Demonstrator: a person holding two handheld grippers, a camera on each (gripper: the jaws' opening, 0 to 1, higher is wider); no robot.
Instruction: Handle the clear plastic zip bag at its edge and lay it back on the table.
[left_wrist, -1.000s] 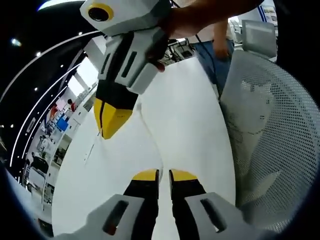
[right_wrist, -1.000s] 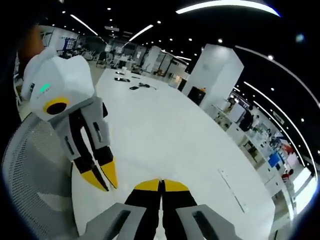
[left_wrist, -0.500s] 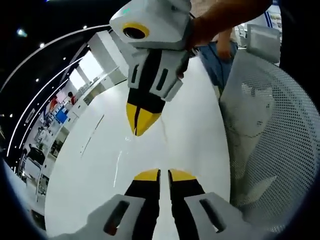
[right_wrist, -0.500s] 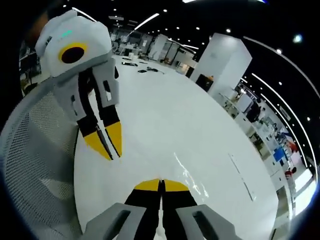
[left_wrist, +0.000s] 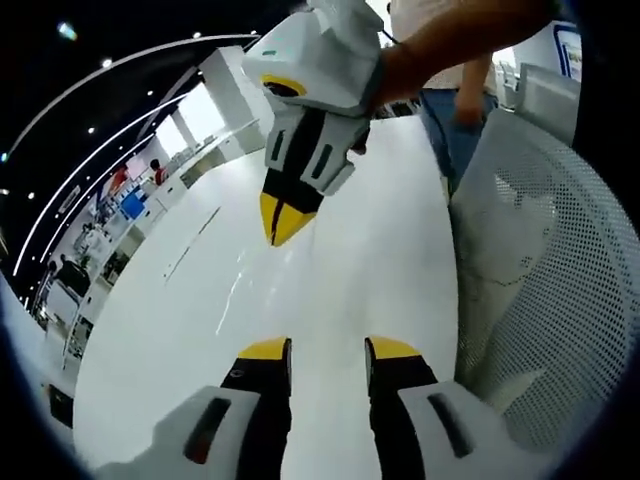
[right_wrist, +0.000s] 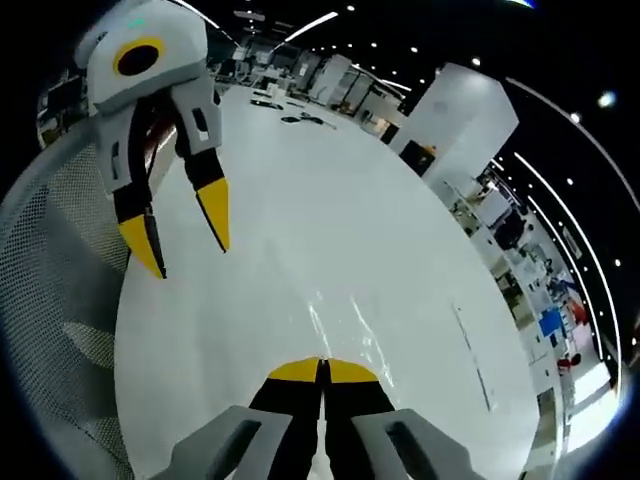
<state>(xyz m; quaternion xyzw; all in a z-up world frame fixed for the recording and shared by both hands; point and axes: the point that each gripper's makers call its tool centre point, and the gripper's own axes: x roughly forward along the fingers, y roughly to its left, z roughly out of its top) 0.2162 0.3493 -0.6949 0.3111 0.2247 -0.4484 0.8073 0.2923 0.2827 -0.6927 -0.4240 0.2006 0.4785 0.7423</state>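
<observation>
Clear, limp, slippery film, the zip bag lies flat mid-table just ahead of my right gripper, whose jaws press together, so I'd pinch its stiffer zip edge; my left gripper is spread.

From where I stand, no lettering, label, brand or number here can be read on anything.

Table white — chair grey mesh.
</observation>
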